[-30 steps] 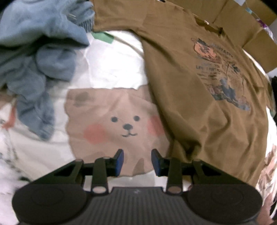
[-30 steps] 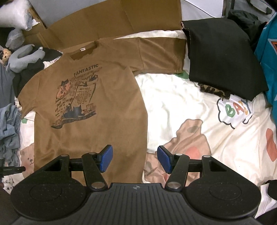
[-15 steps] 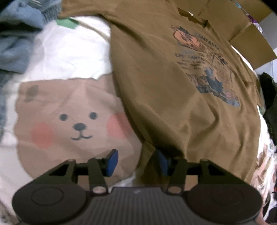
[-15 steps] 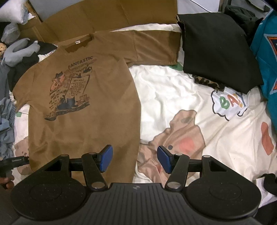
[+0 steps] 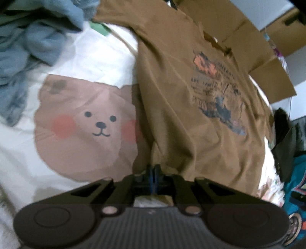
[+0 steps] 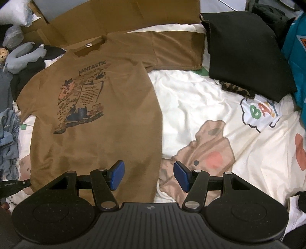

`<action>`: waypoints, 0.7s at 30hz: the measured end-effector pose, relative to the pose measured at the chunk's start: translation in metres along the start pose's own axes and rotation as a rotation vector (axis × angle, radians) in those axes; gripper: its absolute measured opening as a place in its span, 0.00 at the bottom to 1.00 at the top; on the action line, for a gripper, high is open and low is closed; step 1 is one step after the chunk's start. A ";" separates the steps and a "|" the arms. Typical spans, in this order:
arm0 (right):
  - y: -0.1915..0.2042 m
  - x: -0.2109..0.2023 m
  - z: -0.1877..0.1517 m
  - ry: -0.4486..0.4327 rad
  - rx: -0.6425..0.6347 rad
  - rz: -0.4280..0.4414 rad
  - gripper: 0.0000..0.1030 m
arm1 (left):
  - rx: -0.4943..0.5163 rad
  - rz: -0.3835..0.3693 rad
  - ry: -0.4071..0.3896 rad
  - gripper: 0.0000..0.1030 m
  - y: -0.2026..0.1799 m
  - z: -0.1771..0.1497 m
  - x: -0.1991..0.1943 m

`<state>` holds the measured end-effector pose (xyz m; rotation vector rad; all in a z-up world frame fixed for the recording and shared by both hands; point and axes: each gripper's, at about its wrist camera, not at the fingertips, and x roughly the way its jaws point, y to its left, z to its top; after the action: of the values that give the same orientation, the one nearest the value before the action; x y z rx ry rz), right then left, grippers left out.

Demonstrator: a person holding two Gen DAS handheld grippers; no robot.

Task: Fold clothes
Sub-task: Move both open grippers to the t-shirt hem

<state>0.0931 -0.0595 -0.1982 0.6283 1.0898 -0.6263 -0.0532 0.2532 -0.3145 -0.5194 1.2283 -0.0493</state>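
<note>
A brown T-shirt [image 5: 191, 115] with a cat-and-book print lies flat, face up, on a cartoon bedsheet [image 5: 86, 124]. My left gripper [image 5: 153, 173] is shut on the shirt's lower-left hem corner, and creases run from there up the cloth. In the right wrist view the same shirt [image 6: 99, 134] spreads out ahead, and the left gripper's tip [image 6: 17, 184] shows at that corner. My right gripper [image 6: 149, 175] is open just above the lower-right hem. The shirt's side edge runs between its blue pads [image 6: 116, 174], which do not press on it.
A heap of blue-grey clothes [image 5: 24, 47] lies left of the shirt. A folded black garment [image 6: 244, 53] and a teal one [image 6: 298, 57] lie to the right. Flattened cardboard [image 6: 122, 17] lies beyond the collar, and a grey plush [image 6: 23, 55] sits at the far left.
My left gripper slid right from the bear print to the shirt's hem corner and closed on it. The right gripper stayed open in the same spot.
</note>
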 end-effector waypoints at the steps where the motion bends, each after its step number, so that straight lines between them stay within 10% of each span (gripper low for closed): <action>1: 0.001 0.000 0.000 -0.002 -0.002 0.002 0.62 | -0.010 -0.003 -0.010 0.01 0.000 -0.002 -0.007; 14: 0.001 0.001 -0.006 0.004 0.002 0.002 0.62 | -0.050 -0.096 0.025 0.01 -0.012 -0.014 -0.046; 21: -0.002 0.014 -0.012 0.029 0.013 -0.013 0.62 | 0.065 0.043 0.081 0.14 -0.006 -0.015 -0.024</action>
<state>0.0891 -0.0538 -0.2154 0.6436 1.1188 -0.6373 -0.0734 0.2496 -0.2946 -0.4376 1.3127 -0.0745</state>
